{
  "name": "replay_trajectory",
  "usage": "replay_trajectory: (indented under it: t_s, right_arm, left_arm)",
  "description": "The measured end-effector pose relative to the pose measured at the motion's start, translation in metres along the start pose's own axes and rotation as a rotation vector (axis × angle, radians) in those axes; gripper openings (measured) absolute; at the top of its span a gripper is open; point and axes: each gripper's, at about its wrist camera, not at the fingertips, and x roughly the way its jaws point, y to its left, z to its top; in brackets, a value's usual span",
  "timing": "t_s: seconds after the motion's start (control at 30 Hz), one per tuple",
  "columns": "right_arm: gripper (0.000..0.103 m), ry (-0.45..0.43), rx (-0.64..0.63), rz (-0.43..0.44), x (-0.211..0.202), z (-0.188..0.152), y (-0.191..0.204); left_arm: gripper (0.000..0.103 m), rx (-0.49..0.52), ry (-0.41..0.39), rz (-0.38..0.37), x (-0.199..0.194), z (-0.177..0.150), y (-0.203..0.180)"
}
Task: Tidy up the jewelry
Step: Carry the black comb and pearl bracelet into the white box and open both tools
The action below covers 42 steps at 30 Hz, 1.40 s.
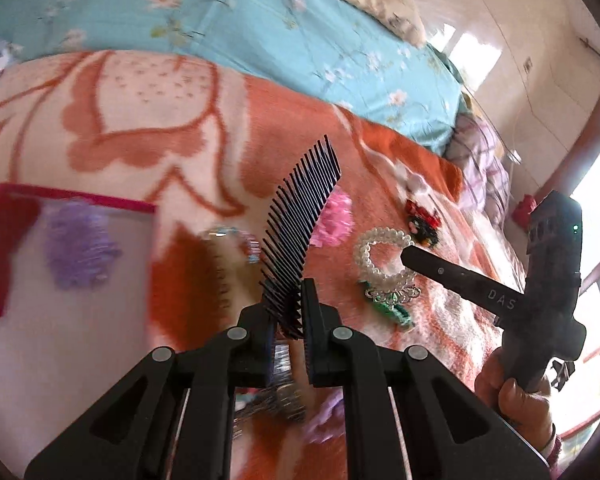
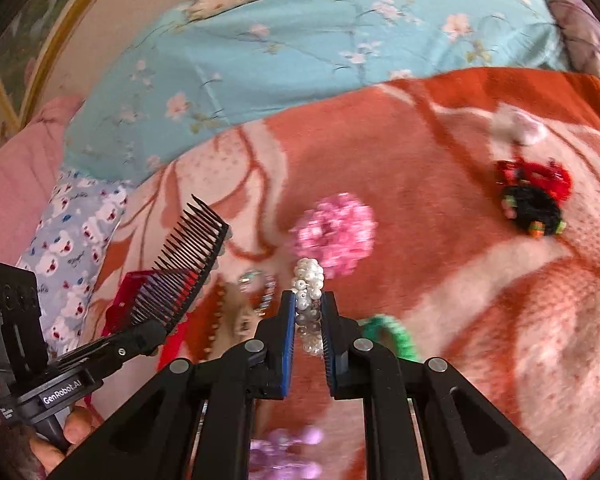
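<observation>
My left gripper [image 1: 286,304] is shut on a black comb [image 1: 300,224] and holds it up above the orange blanket; the comb also shows in the right wrist view [image 2: 184,264]. My right gripper [image 2: 308,300] is shut on a white pearl bracelet [image 2: 309,280], which also shows in the left wrist view [image 1: 380,258] with the right gripper [image 1: 410,256] at its edge. A clear pouch with a red rim [image 1: 72,248] lies at the left, with a purple scrunchie [image 1: 80,248] and a red item inside.
On the blanket [image 2: 460,280] lie a pink scrunchie [image 2: 334,232], a red clip [image 2: 536,176], a black hair tie [image 2: 534,208], a green hair tie [image 2: 392,336], a beaded bracelet [image 1: 232,240] and a lilac flower piece [image 2: 284,456]. A blue floral quilt [image 2: 300,60] lies behind.
</observation>
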Motion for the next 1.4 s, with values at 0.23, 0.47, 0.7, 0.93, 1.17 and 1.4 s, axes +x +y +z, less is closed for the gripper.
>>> replay_trajectory:
  t_s: [0.23, 0.47, 0.7, 0.93, 1.17, 1.4]
  right_arm:
    - [0.012, 0.036, -0.057, 0.076, 0.021, -0.006, 0.053]
    - [0.012, 0.077, -0.096, 0.155, 0.048, -0.013, 0.102]
    - [0.012, 0.126, -0.141, 0.224, 0.077, -0.022, 0.15]
    - [0.012, 0.178, -0.165, 0.283, 0.102, -0.037, 0.182]
    - [0.012, 0.243, -0.164, 0.264, 0.138, -0.054, 0.187]
    - [0.012, 0.255, -0.147, 0.234, 0.155, -0.053, 0.177]
  left_arm:
    - [0.009, -0.076, -0.032, 0.084, -0.036, -0.012, 0.052]
    - [0.009, -0.158, -0.046, 0.165, -0.059, -0.028, 0.104]
    - [0.009, -0.198, -0.053, 0.24, -0.07, -0.034, 0.137]
    - [0.009, -0.241, -0.034, 0.276, -0.064, -0.037, 0.158]
    - [0.009, -0.282, 0.005, 0.296, -0.049, -0.04, 0.176]
    - [0.009, -0.315, 0.033, 0.307, -0.04, -0.041, 0.188]
